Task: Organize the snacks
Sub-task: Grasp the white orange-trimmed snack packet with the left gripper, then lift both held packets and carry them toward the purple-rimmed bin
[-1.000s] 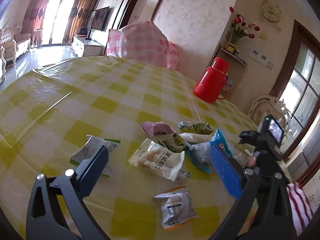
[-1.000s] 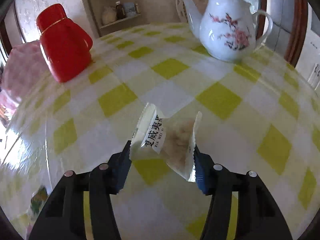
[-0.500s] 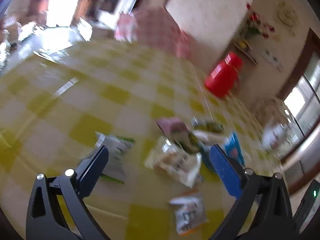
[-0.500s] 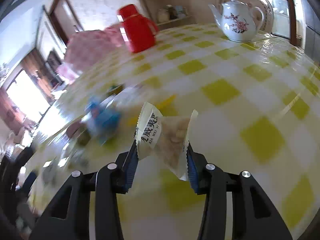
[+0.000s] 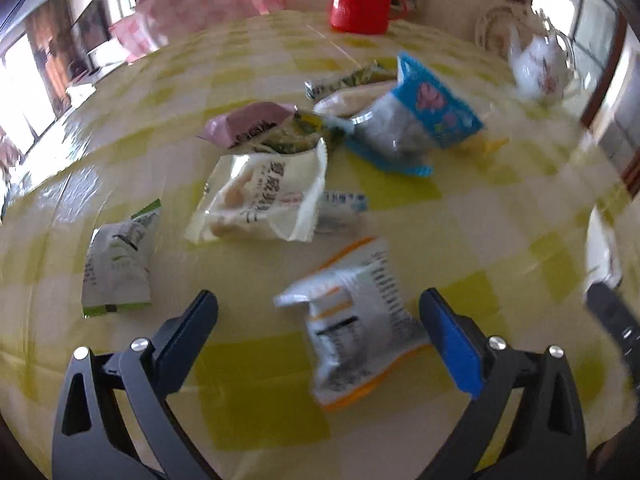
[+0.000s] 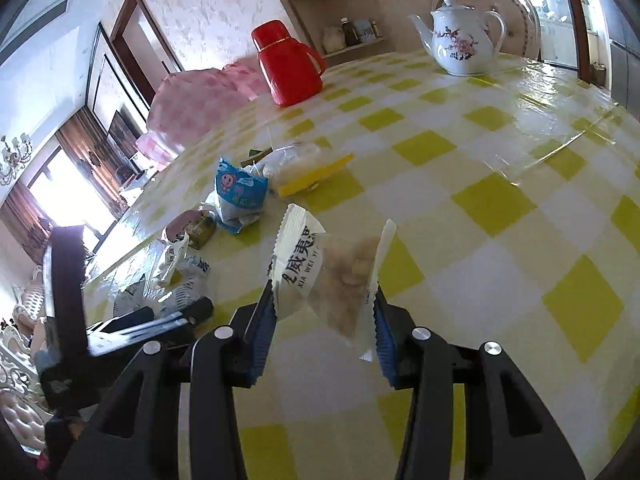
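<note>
Right hand-held gripper (image 6: 323, 320) clamps a crinkly clear snack packet (image 6: 328, 272); left hand-held gripper (image 5: 318, 320) gapes wide.

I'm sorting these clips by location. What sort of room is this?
Probably a home dining room: a table in a yellow checked cloth, a floral teapot, a red flask, and wall shelves of jars.

You have a tablecloth (image 6: 492, 200) checked in yellow-green and white. On it, the flask (image 6: 289, 65) is plain red, and the teapot (image 6: 460, 46) well to its right is white with pink blossom sprigs. In front of the flask lies a blue packet (image 5: 432, 106) with a pink cartoon figure, then a pale pink packet (image 5: 248, 122), a white one edged in green (image 5: 118, 258), and nearest you a white one edged in orange (image 5: 356, 316).
</note>
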A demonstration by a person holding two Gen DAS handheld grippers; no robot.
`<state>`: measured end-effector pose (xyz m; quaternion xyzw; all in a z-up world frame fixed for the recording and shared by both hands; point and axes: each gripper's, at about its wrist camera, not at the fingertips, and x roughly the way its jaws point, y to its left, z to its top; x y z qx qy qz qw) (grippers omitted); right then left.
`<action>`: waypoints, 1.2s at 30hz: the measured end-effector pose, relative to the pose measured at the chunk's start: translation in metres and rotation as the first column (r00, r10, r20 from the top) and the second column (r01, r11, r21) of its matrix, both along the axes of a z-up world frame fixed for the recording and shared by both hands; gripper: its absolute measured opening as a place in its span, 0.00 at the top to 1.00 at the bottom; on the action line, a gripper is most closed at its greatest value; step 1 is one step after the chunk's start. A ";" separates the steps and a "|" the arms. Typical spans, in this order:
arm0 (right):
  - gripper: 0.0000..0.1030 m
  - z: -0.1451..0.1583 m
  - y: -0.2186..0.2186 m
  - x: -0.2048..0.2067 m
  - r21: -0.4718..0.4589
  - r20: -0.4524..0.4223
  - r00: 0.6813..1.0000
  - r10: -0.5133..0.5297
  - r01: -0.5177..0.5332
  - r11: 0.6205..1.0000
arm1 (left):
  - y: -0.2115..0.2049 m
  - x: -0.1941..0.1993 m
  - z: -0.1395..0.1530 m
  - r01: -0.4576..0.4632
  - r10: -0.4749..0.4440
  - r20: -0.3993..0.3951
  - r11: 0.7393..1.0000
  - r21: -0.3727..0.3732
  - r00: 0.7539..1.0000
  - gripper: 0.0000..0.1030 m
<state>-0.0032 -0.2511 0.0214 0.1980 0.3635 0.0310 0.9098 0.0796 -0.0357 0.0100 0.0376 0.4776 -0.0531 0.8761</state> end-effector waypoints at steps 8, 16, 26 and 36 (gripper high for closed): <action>0.57 0.004 0.000 -0.001 0.016 0.007 1.000 0.022 -0.023 1.000 | 0.006 -0.011 0.009 0.142 -0.141 0.021 0.985 -0.095 0.990 0.61; 0.57 0.010 0.004 -0.003 0.014 0.027 0.998 0.048 -0.049 0.999 | 0.000 -0.021 0.020 0.148 -0.137 0.086 0.979 -0.140 0.987 0.61; 0.57 0.006 0.010 0.000 -0.008 0.019 0.998 0.067 -0.067 0.998 | -0.006 -0.017 0.017 0.158 -0.149 0.079 0.978 -0.137 0.986 0.61; 0.57 0.001 0.012 0.003 -0.050 0.033 0.998 0.046 -0.045 0.998 | -0.005 -0.021 0.023 0.141 -0.126 0.122 0.982 -0.127 0.985 0.61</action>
